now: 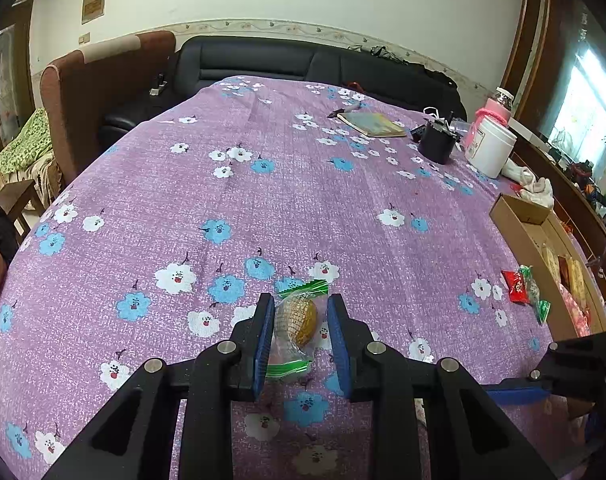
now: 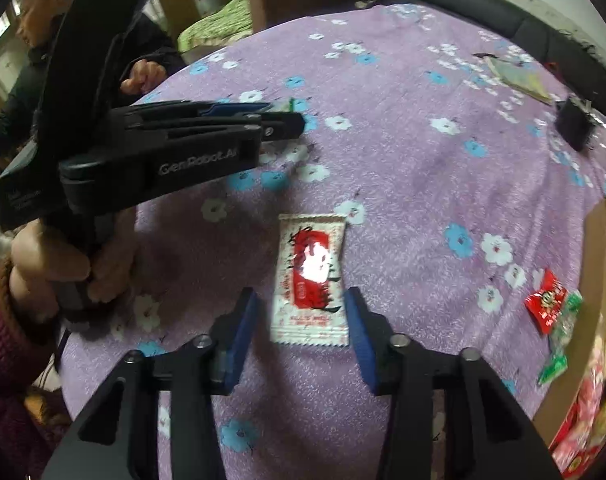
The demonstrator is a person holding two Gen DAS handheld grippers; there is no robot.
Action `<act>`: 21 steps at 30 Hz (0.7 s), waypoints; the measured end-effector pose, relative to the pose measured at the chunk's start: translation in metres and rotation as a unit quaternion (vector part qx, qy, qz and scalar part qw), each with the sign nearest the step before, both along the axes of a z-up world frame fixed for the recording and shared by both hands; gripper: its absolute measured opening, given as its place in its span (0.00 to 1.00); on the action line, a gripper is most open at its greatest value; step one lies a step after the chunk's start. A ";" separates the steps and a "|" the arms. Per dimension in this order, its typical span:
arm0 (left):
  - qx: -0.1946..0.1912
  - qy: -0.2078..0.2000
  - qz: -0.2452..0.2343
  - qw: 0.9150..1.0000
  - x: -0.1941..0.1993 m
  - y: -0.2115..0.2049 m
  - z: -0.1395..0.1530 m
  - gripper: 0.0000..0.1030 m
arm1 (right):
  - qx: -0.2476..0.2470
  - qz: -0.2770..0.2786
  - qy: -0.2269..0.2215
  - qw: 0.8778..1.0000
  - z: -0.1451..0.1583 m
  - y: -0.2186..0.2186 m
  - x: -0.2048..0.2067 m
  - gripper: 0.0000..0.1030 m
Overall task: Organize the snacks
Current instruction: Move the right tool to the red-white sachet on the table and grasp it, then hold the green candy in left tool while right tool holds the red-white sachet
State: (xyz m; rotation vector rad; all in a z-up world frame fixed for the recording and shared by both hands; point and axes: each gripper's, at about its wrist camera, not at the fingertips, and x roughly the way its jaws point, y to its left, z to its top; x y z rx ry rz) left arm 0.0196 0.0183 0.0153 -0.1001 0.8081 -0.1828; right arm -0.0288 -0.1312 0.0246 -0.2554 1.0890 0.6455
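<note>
A clear, green-edged packet with a round yellow-brown pastry (image 1: 297, 322) lies on the purple flowered tablecloth (image 1: 303, 184). My left gripper (image 1: 301, 312) is open with its blue pads on either side of the packet, not closed on it. In the right wrist view a white and red snack packet (image 2: 310, 280) lies flat on the cloth between the pads of my open right gripper (image 2: 301, 308), with a gap on each side. The left gripper (image 2: 287, 120) shows there at the upper left. A red packet (image 1: 517, 286) and a green packet (image 1: 537, 296) lie beside the cardboard box (image 1: 519, 208).
The cardboard box at the right table edge holds several snacks (image 2: 591, 412). A black cup (image 1: 437, 142), a white jar (image 1: 489, 146), a pink bottle (image 1: 499, 106) and a book (image 1: 373, 124) stand at the far right. A seated person (image 2: 35, 40) is at the left.
</note>
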 end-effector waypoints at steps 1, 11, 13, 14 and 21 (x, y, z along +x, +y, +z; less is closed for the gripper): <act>0.000 0.001 0.000 1.000 0.000 0.000 0.000 0.27 | -0.005 -0.011 -0.007 1.000 0.000 0.002 0.000 0.35; -0.006 -0.001 -0.007 1.000 0.000 0.000 0.000 0.28 | 0.028 -0.100 -0.055 0.993 -0.004 -0.004 0.000 0.21; -0.009 -0.008 -0.007 1.000 -0.002 0.000 0.002 0.28 | 0.048 -0.115 -0.052 0.991 0.000 -0.014 0.004 0.05; -0.009 -0.010 -0.008 1.000 -0.003 0.000 0.003 0.27 | 0.059 -0.120 -0.052 0.990 0.002 -0.020 0.007 0.05; -0.005 -0.010 -0.007 1.000 -0.002 -0.002 0.004 0.28 | 0.071 -0.121 -0.046 0.989 0.000 -0.031 0.014 0.14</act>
